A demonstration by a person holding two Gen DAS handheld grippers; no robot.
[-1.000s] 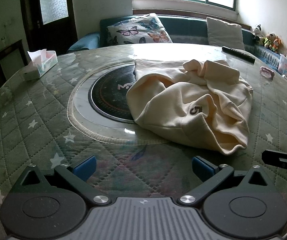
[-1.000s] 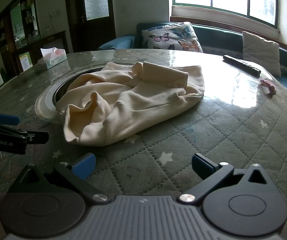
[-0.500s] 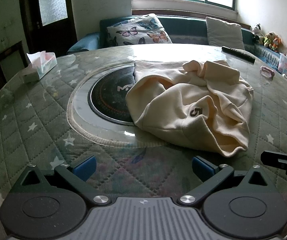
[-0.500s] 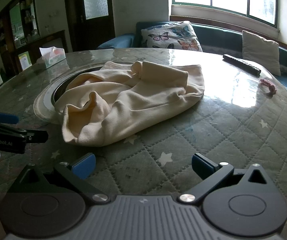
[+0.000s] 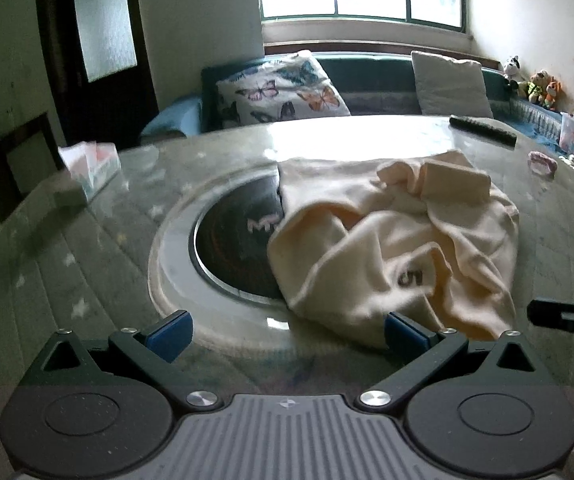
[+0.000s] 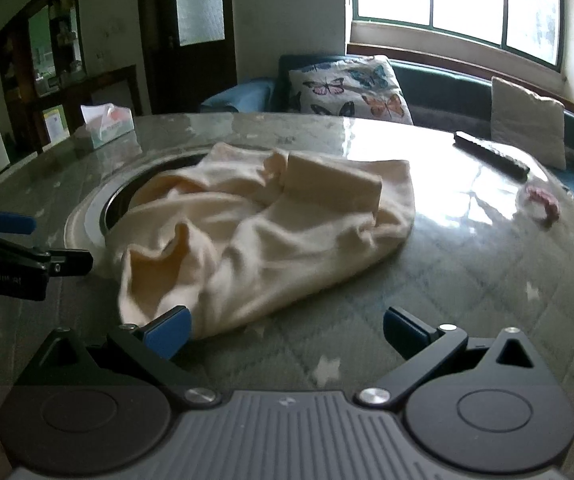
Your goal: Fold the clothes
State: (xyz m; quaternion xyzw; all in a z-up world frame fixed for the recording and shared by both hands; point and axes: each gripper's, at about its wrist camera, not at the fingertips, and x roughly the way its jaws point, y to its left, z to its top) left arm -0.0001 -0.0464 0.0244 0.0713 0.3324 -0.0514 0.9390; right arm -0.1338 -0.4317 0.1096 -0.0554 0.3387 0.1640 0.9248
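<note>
On the middle of the round bench (image 5: 87, 264) lies a crumpled cream garment (image 5: 399, 248), bunched in loose folds with a dark "5" showing on its near side; its left part drapes over the black round inset (image 5: 235, 240) set in the bench's centre. The near hem of the garment sits right in front of both tools. The left hand-held gripper (image 5: 287, 330) has its blue-padded fingers spread wide and holds nothing, its right pad just beside the cloth's edge. The right hand-held gripper (image 6: 287, 330) is likewise spread wide and empty, its left pad at the garment's near corner; whether it touches the cloth cannot be told. Farther out on the bench rest a tissue box (image 6: 107, 126) to the left, a dark remote control (image 6: 491, 154) and a small pink item (image 6: 543, 206) to the right. Behind the bench a butterfly cushion (image 5: 283, 90) leans on a sofa
</note>
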